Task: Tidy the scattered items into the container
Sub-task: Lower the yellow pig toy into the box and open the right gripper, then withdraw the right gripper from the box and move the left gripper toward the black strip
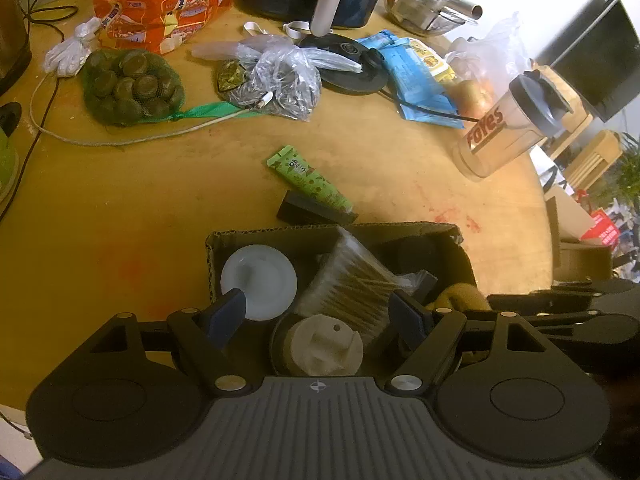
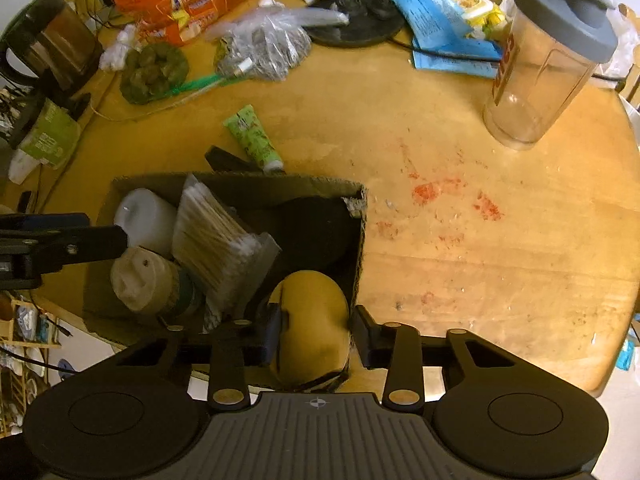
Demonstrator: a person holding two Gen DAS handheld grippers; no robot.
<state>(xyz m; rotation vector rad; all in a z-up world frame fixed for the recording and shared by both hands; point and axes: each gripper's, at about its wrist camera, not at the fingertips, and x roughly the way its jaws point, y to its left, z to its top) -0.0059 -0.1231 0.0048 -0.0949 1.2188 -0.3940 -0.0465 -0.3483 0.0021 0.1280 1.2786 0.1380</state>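
The right gripper (image 2: pixel 316 332) sits in the cardboard box (image 2: pixel 240 182) with its jaws flanking a yellow sponge-like item (image 2: pixel 312 320), apparently placing it, while the left gripper (image 1: pixel 316 316) hovers agape above the box; next, I'd guess, the green tube (image 2: pixel 252 138) and black block (image 2: pixel 224 159) just beyond on the bench (image 2: pixel 480 240).

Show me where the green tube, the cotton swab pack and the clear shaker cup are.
green tube (image 1: pixel 310 179), left wrist view, middle of its printed body
cotton swab pack (image 2: pixel 214 234), right wrist view, on the bundled sticks
clear shaker cup (image 2: pixel 538 80), right wrist view, on its transparent wall
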